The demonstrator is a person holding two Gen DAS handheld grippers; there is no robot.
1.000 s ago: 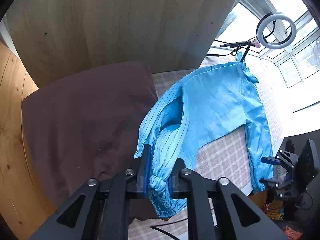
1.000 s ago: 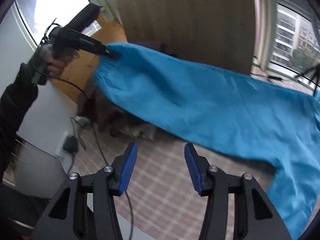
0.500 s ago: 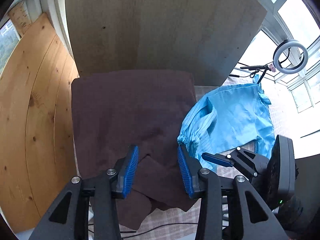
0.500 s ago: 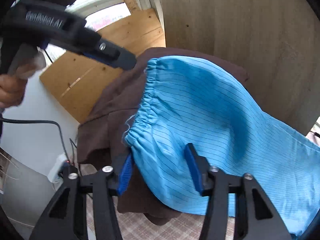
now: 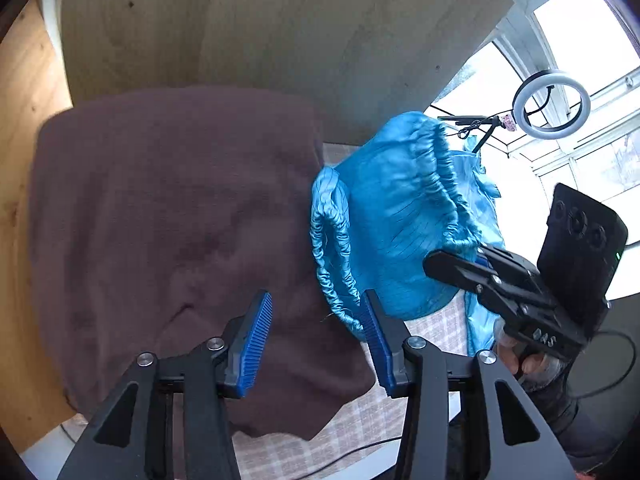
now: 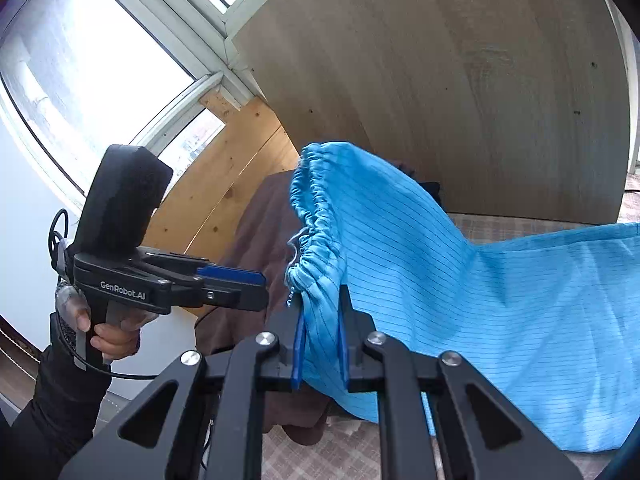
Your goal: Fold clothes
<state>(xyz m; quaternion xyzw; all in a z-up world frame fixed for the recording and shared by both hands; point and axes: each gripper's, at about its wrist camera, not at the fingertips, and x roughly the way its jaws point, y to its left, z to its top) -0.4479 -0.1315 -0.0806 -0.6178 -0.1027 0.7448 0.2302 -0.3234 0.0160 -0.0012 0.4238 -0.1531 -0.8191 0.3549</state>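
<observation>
The right gripper (image 6: pixel 320 344) is closing its jaws on the blue striped garment (image 6: pixel 460 288), and the blue pads already pinch the cloth just below the gathered elastic hem (image 6: pixel 310 216). From this grip the garment hangs up and over, then spreads to the right across the checked tablecloth (image 6: pixel 520 222).

The left gripper (image 5: pixel 316 340) is opening its jaws and holds nothing. Its right pad stands just beside the elastic edge of the garment, and I cannot tell if it touches. Between the pads only the brown cloth (image 5: pixel 172 220) is visible, which lies flat on the tablecloth to the left of the blue garment.

A hand (image 6: pixel 112 336) in a black sleeve (image 6: pixel 60 400) holds the left gripper's handle. Behind everything stands a wooden board (image 5: pixel 260 28), and a ring light (image 5: pixel 552 104) is near the window (image 6: pixel 80 64).
</observation>
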